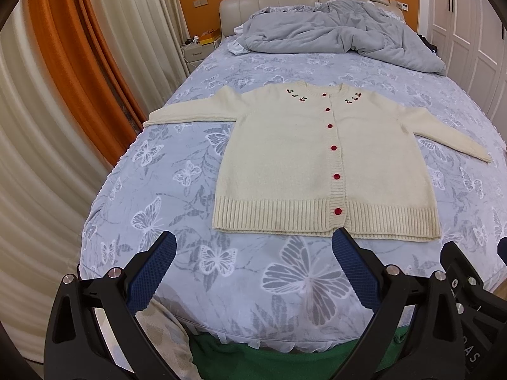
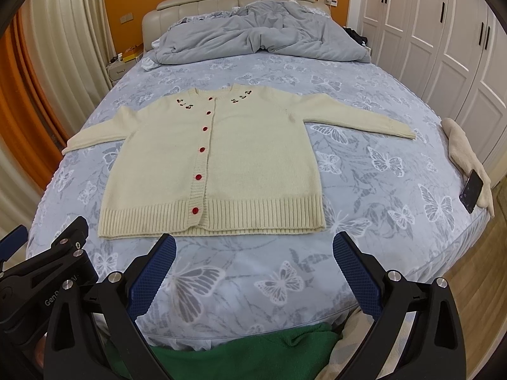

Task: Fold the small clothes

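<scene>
The left wrist view showed a big bed [image 1: 158, 190] with a blue sheet covered in white butterflies. At the far end of the bed, a gray blanket [image 1: 332, 31] lay in a messy heap by the headboard. In the middle of the bed lay a cream cardigan [image 1: 279, 164], flat and face up, with both sleeves stretched out to the sides. Its stretchy bottom edge was the part nearest the cameras. In the right wrist view, a pale cloth [image 2: 465, 155] sat at the right edge of the bed with a dark phone [image 2: 471, 190] resting on it, well apart from the cardigan. Red buttons [image 1: 336, 176] ran down the front, and they looked done up. Tiny cherries were sewn by the neck. The left gripper [image 1: 255, 280] was spread wide and held nothing, and it hung over the sheet just short of the bottom edge. The right gripper [image 2: 255, 280] was spread wide too, with nothing in it, and it sat near the bottom edge as well. No fold looked started. The knit seemed soft and thick, so a pinch might grab only the top layer, and then the back would stay behind and bunch up. A pinch that went too deep might catch the sheet too and drag it along. If one side got lifted more than the other, the fold could come out crooked.
</scene>
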